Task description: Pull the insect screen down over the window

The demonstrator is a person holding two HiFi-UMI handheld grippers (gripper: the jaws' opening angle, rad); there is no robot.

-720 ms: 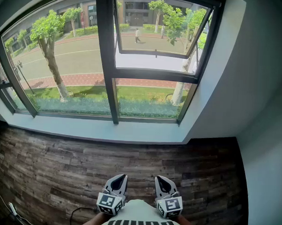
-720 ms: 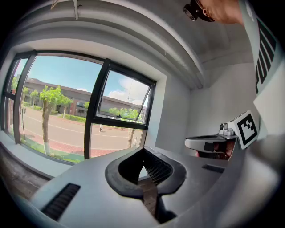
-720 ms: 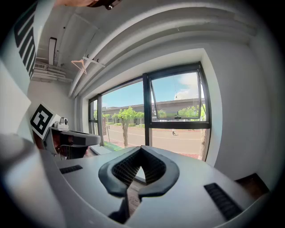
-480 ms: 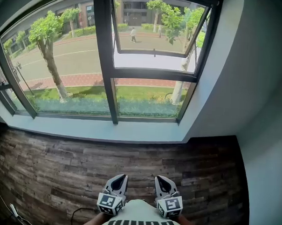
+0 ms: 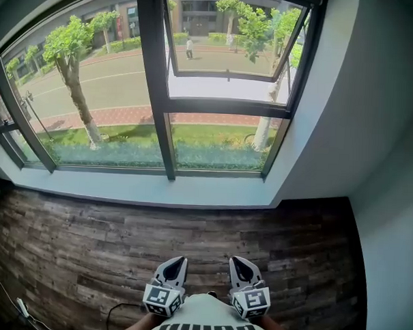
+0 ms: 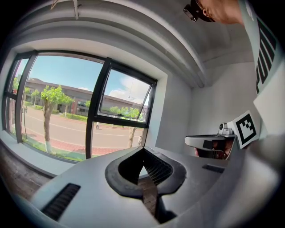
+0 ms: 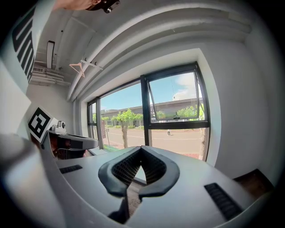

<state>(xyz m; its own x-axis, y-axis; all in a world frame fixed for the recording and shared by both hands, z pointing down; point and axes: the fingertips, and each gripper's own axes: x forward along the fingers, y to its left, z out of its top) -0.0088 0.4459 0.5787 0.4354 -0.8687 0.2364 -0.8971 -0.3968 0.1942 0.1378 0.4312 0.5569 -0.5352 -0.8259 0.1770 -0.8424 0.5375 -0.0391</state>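
Weathered wood planks [image 5: 87,238], grey-brown and running across my view, covered the floor between me and the window [image 5: 149,90]. Both my tools hung low over those planks, close against my white shirt [image 5: 203,318], side by side and pointing toward the glass. My left gripper [image 5: 173,262] was clenched on nothing, its ribbed pads pressed together at the tips, with only floor showing through the loop behind them. My right gripper [image 5: 241,263] was clenched and empty in the same way.

The window filled the far wall in dark frames. It had a wide pane on the left, and on the right a lower fixed pane under an upper sash [image 5: 232,39] that was tilted outward at the bottom. A pale sill [image 5: 144,189] ran beneath it, set back into the wall, and a plain light grey wall [image 5: 379,120] came forward along my right side. I could not make out the insect screen in any view. Both right-hand panes gave an unveiled look onto grass [image 5: 201,137], a red-brick path [image 5: 126,116], a road [image 5: 114,85] and trees [image 5: 71,45], with a person [image 5: 189,48] walking far off.

A thin black cable [image 5: 122,305] lay on the planks near my left side. In the right gripper view, a clothes hanger [image 7: 82,67] hung under the ribbed white ceiling [image 7: 178,26].
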